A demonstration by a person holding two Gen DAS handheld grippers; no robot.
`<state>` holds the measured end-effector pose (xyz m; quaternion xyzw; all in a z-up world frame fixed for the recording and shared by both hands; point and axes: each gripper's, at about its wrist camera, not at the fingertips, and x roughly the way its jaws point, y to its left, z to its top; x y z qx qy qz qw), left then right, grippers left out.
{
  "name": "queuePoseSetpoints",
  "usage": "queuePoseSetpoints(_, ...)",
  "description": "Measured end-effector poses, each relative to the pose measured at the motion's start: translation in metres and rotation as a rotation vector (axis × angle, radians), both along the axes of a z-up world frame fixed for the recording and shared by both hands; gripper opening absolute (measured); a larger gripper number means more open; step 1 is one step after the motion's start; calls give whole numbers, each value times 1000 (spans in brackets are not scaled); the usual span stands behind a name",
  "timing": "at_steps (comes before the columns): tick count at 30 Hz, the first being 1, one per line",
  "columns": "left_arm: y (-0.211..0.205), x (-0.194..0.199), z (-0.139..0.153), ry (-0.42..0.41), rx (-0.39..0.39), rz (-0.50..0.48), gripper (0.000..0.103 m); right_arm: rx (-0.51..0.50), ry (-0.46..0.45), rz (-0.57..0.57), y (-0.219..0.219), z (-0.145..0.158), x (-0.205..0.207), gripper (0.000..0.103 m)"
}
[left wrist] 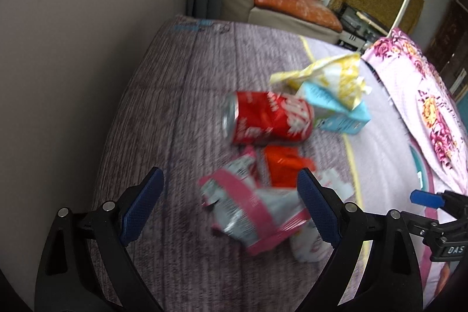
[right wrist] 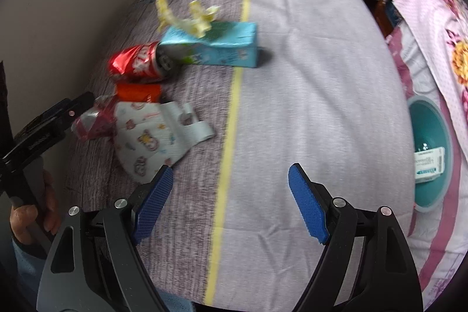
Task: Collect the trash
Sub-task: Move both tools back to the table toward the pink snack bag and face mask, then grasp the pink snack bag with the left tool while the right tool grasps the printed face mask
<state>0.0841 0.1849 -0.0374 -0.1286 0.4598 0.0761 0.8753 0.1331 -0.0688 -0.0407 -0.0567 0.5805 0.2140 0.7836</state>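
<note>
Teal bowl (right wrist: 430,192) beside the bed holds a small box (right wrist: 429,164).

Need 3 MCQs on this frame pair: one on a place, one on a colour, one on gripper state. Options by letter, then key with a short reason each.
1. Where does the red can lie?
A. in the teal bowl
B. on the bed cover, beside the blue carton
C. on the floor

2. What colour is the carton?
A. light blue
B. black
C. purple

3. How is the right gripper?
A. shut on the can
B. shut on the face mask
C. open, holding nothing

Key: B, the can lies on its side on the bed cover next to the carton; A, its sides show light blue; C, the jaws stand wide with only cover between them.
</note>
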Motion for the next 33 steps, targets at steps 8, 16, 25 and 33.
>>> queuePoseSetpoints(8,16,-18,-21,31,-11,-7,92,-28,22,108,54,-16,-14,77)
queuePoseSetpoints(16,39,-34,-30,38,-40,1,92,-46,-24,169,96,-39,-17,77)
queuePoseSetpoints(25,39,-35,-37,43,-78,-15,92,-52,-22,190,104,-59,-14,46)
queuePoseSetpoints(33,21,-31,-40,51,-103,-51,92,34,0,135,74,-42,-11,8)
